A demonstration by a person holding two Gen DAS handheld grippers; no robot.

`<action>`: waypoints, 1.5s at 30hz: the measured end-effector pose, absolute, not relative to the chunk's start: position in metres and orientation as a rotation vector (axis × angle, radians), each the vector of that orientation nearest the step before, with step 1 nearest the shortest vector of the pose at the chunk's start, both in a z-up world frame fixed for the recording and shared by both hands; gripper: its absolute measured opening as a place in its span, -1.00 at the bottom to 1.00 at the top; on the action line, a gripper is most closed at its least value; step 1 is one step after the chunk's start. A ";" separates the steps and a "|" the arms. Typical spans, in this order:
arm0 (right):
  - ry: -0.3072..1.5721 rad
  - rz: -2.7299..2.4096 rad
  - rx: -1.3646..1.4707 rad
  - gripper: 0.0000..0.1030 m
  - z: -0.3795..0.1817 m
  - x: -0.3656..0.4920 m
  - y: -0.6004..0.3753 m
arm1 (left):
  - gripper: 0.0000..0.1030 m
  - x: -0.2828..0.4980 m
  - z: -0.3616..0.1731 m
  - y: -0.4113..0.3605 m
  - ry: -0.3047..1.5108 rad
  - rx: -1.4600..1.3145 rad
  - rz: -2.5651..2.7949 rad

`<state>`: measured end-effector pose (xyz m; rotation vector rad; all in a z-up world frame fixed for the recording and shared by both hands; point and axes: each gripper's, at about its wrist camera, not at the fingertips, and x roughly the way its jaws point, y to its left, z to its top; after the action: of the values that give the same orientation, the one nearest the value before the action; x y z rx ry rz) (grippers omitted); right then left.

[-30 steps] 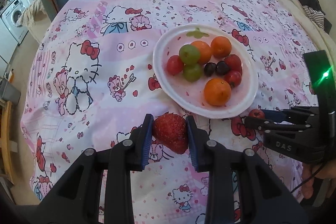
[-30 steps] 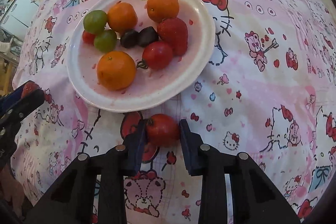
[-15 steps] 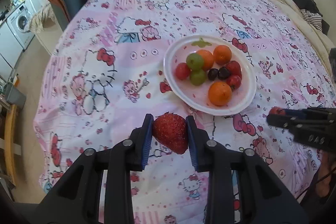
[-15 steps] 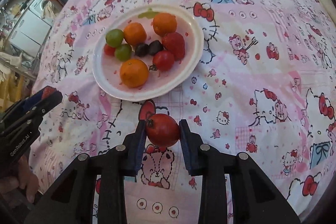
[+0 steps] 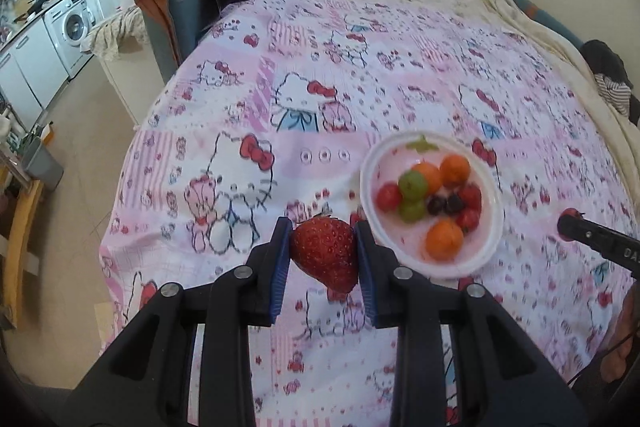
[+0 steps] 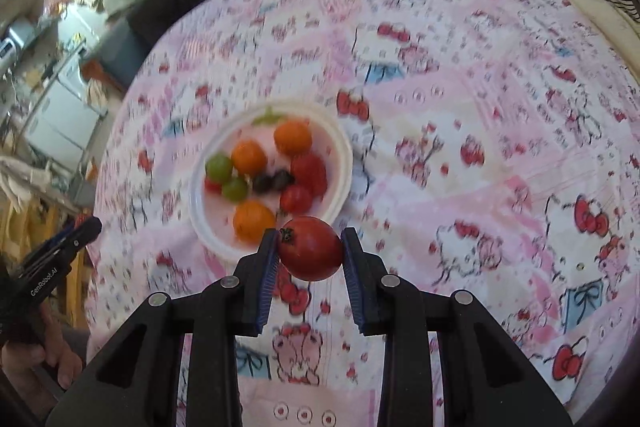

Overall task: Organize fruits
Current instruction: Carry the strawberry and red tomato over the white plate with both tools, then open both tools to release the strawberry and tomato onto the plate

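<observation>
Both wrist views high, downward, sharing plate

A deep red, seed-dotted strawberry is showing between blue-padded black fingers; a glossy red tomato is sitting between matching blue pads. The round white plate is carrying orange, green, red and dark purple fruits. The pink-and-white cartoon-cat bedsheet is displaying red bows.
</observation>
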<state>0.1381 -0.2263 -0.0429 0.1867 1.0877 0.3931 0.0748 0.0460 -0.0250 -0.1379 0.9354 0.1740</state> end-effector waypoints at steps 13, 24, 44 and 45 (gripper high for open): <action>1.099 0.447 0.268 -0.36 -0.051 0.189 -0.215 | -0.47 0.142 -0.026 0.012 0.940 -0.024 0.057; 1.182 0.446 0.235 -0.36 -0.084 0.212 -0.203 | -0.47 0.208 -0.067 -0.012 1.017 0.024 0.011; 1.255 0.467 0.233 -0.31 -0.110 0.224 -0.190 | -0.46 0.233 -0.105 -0.014 1.134 -0.062 -0.028; 1.251 0.470 0.245 -0.31 -0.110 0.224 -0.191 | -0.46 0.233 -0.104 -0.014 1.136 -0.067 -0.030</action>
<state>0.2243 -0.1907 -0.1096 0.2449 1.2514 0.4700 0.2327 -0.0139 -0.1043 -0.0672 1.1360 -0.0303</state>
